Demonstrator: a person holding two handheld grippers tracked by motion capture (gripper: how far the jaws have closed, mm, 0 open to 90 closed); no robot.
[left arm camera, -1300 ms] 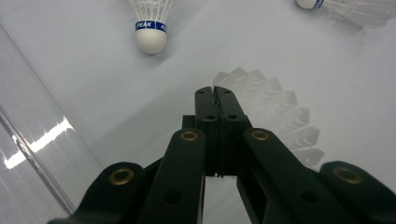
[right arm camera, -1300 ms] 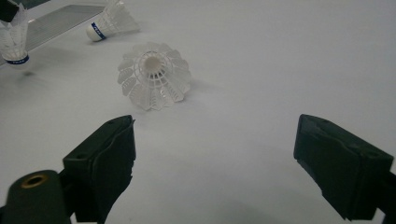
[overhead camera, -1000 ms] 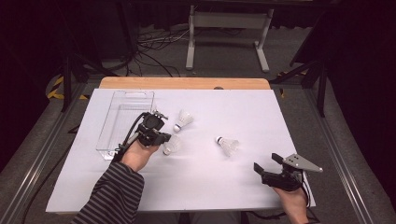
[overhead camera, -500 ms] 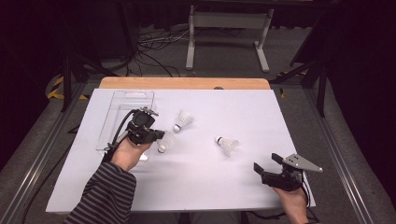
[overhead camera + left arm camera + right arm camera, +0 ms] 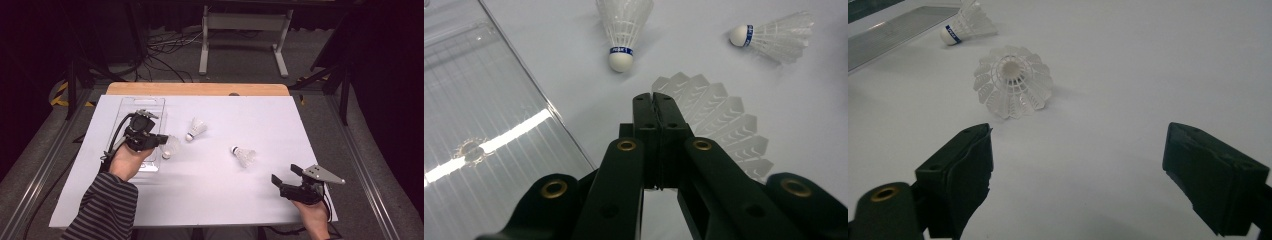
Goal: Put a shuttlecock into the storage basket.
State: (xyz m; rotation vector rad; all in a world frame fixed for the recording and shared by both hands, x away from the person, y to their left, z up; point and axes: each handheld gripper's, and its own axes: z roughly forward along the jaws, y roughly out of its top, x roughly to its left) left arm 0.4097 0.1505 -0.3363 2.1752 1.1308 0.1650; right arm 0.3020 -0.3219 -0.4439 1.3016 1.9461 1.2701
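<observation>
White table (image 5: 210, 195) | shuttlecocks (image 5: 624, 30): blue band, text unreadable | left tongs (image 5: 655, 102) pinched

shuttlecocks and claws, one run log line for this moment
left claw: shut on shuttlecock beside clear tray | right claw: open, idle | loose shuttlecocks: two

Dark room, grey floor (image 5: 240, 65), metal stand (image 5: 244, 30)

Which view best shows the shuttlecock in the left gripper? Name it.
The left gripper view: the held shuttlecock's feather skirt fans out behind the shut jaws. In the high view it is a small pale blur.
</observation>
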